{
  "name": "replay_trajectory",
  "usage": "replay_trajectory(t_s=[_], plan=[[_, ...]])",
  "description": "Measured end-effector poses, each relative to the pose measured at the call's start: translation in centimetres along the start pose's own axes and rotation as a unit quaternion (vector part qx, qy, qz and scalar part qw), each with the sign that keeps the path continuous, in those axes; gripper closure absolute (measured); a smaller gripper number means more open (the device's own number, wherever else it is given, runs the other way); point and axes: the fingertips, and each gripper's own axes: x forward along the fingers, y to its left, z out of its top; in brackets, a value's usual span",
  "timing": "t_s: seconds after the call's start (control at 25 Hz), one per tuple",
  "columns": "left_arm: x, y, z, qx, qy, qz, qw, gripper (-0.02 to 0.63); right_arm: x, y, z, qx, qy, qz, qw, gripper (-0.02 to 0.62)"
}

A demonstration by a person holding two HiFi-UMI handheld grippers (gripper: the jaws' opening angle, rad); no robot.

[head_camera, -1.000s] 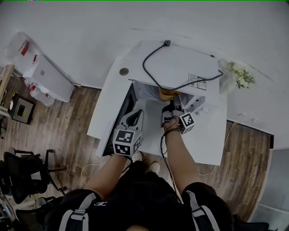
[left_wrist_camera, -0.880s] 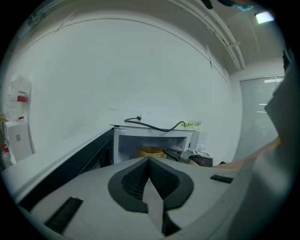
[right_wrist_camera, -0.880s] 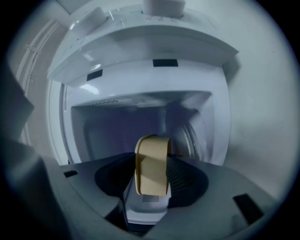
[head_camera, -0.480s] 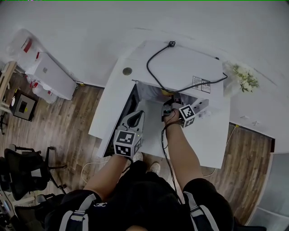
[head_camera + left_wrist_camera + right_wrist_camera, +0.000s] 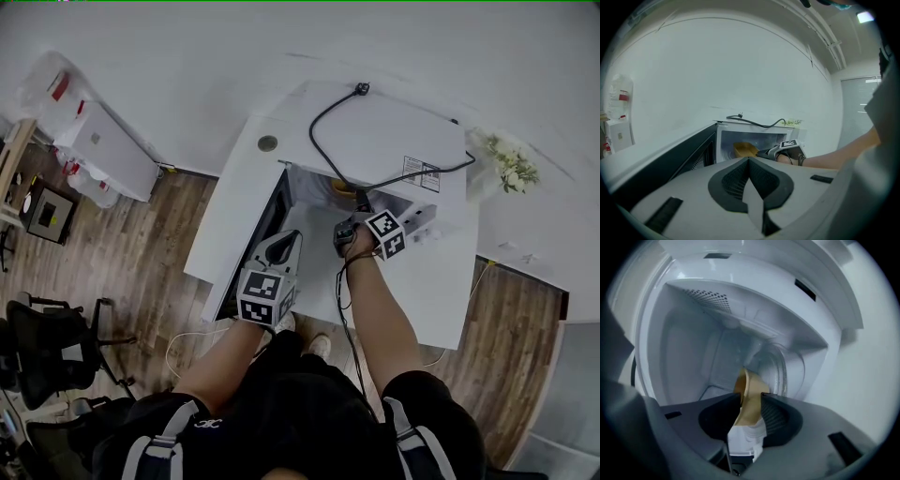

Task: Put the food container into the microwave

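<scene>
A white microwave [image 5: 384, 131] stands on a white table, its dark door [image 5: 251, 246] swung open to the left. My right gripper [image 5: 357, 212] reaches into the cavity, shut on the rim of a tan food container [image 5: 343, 187]. In the right gripper view the container [image 5: 750, 389] is pinched between the jaws, held over the glass turntable [image 5: 780, 369]. My left gripper [image 5: 278, 255] hangs shut and empty by the open door. From the left gripper view [image 5: 749, 162] the container [image 5: 744, 149] shows inside the microwave [image 5: 740, 129].
A black power cord [image 5: 330, 131] loops over the microwave's top. A bunch of white flowers [image 5: 511, 161] lies at the table's right. The table [image 5: 230, 202] ends just in front of the door. A white cabinet [image 5: 105, 150] and an office chair [image 5: 42, 352] stand on the wooden floor at left.
My right gripper has pushed further into the microwave with the container. The left gripper has stayed by the door.
</scene>
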Motion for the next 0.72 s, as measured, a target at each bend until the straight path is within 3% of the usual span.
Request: replay_trajectory(t_s=[0.2, 0.44, 0.48, 0.6, 0.72], plan=[[-0.2, -0.2, -0.2, -0.003, 0.001, -0.002, 1.0, 0.606, -0.5, 0.2, 0.4, -0.031, 0.002, -0.012, 0.999, 0.451], [-0.3, -0.8, 0.2, -0.002, -0.002, -0.007, 1.0, 0.606, -2.1, 0.8, 0.7, -0.037, -0.008, 0.006, 0.999, 0.459], [-0.3, -0.9, 0.3, -0.001, -0.003, -0.008, 1.0, 0.606, -2.5, 1.0, 0.8, -0.046, -0.009, 0.009, 0.999, 0.47], [-0.3, -1.4, 0.8, 0.002, -0.008, -0.012, 0.9999, 0.606, -4.1, 2.0, 0.9, -0.09, -0.009, 0.018, 0.996, 0.595], [-0.5, -2.1, 1.5, 0.004, -0.014, -0.019, 0.9997, 0.606, -6.2, 3.4, 0.7, -0.132, -0.003, 0.045, 0.99, 0.597]])
